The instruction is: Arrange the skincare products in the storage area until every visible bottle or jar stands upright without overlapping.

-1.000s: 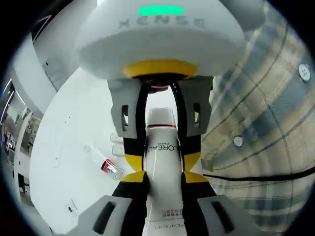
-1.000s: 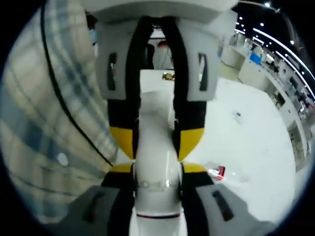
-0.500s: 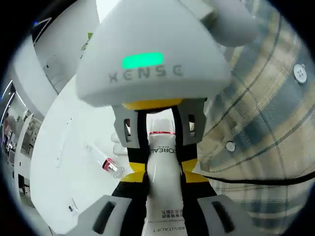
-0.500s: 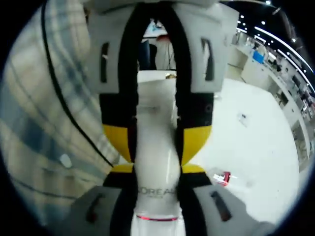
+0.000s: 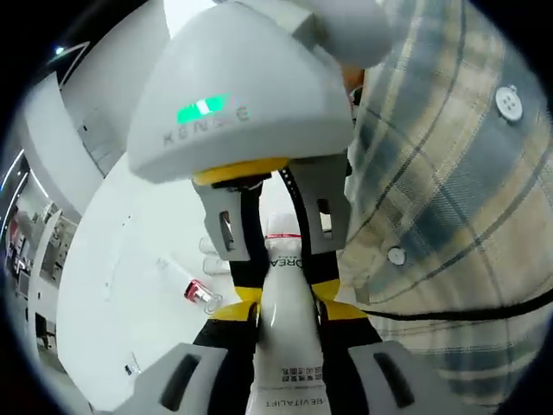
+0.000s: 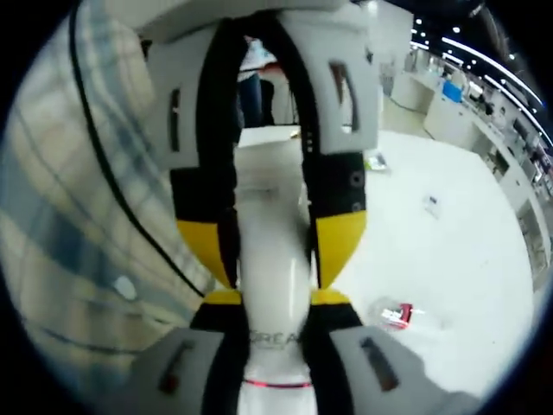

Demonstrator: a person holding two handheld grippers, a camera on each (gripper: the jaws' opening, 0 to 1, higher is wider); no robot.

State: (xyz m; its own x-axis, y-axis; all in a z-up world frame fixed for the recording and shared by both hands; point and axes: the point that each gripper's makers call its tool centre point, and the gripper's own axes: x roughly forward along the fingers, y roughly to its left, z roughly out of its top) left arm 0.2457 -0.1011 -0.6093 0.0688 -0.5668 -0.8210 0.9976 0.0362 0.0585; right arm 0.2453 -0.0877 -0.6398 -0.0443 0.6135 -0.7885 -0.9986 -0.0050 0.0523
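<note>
A white L'Oreal bottle [image 5: 285,350] is held in the air between both grippers, one at each end. In the left gripper view my left gripper [image 5: 287,313] is shut on its lower body. My right gripper [image 5: 285,287] comes in from above, facing the camera, with its fingers closed around the bottle's red-ringed cap end. In the right gripper view the same bottle [image 6: 275,229] runs up the middle, with my right gripper [image 6: 275,304] shut on it and my left gripper [image 6: 276,275] clamped on it from above.
A small clear vial with a red cap [image 5: 197,291] [image 6: 396,313] lies on its side on the white table [image 5: 112,311] [image 6: 432,259]. A person's plaid shirt [image 5: 449,173] [image 6: 78,216] is close beside the grippers.
Both grippers keep their hold on the bottle. The hands have tilted, so the right gripper's body sits further left in the left gripper view and the shirt takes more room.
</note>
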